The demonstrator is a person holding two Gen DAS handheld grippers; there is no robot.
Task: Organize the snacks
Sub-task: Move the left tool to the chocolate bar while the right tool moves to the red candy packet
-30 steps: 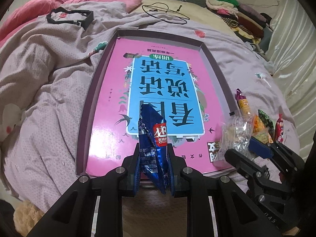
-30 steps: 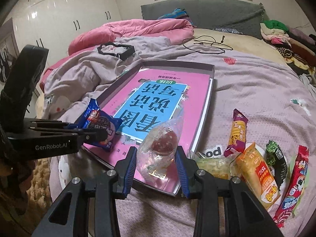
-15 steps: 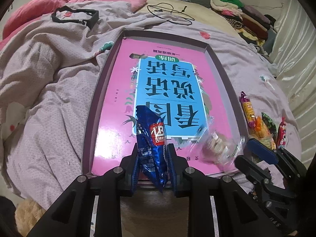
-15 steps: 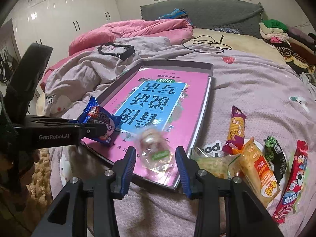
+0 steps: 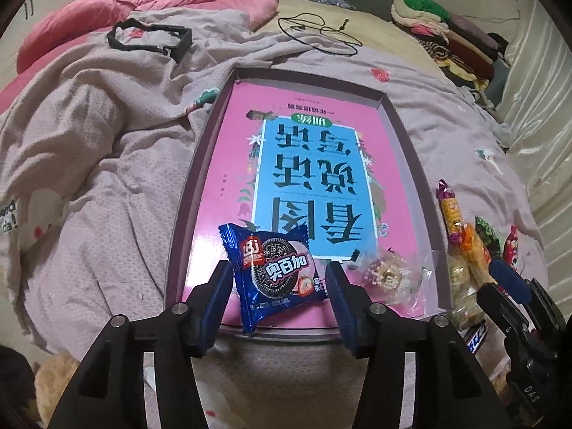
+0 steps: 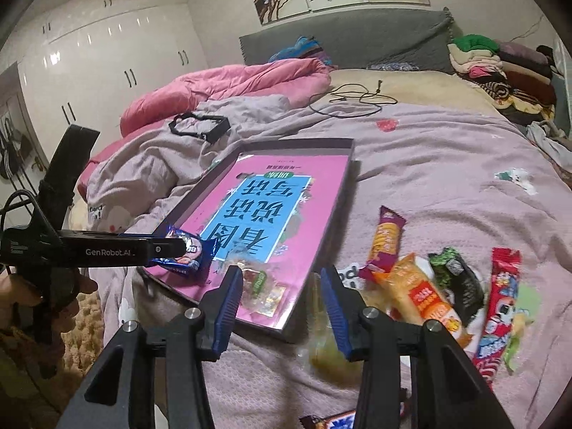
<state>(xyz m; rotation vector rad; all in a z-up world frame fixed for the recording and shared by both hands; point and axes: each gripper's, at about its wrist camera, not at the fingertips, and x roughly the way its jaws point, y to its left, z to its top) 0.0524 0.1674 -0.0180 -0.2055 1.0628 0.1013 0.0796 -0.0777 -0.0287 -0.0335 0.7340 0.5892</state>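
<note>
A lilac quilt (image 5: 118, 164) covers the bed, bearing a shallow purple-walled tray (image 5: 411, 150) lined with a pink-and-blue book cover. A blue cookie packet (image 5: 275, 275) lies flat at the tray's near edge, between the just-opened, non-touching jaws of the left gripper (image 5: 279, 291). A clear-wrapped pastry (image 5: 389, 275) rests in the near right corner; most of the tray floor beyond is free. The right gripper (image 6: 282, 298), jaws just parted, holds nothing. Loose snacks (image 6: 422, 286) crowd the quilt just right of the tray.

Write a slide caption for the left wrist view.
Left gripper, jaws just opened, releases a blue cookie packet into the tray beside a clear-wrapped snack.
</note>
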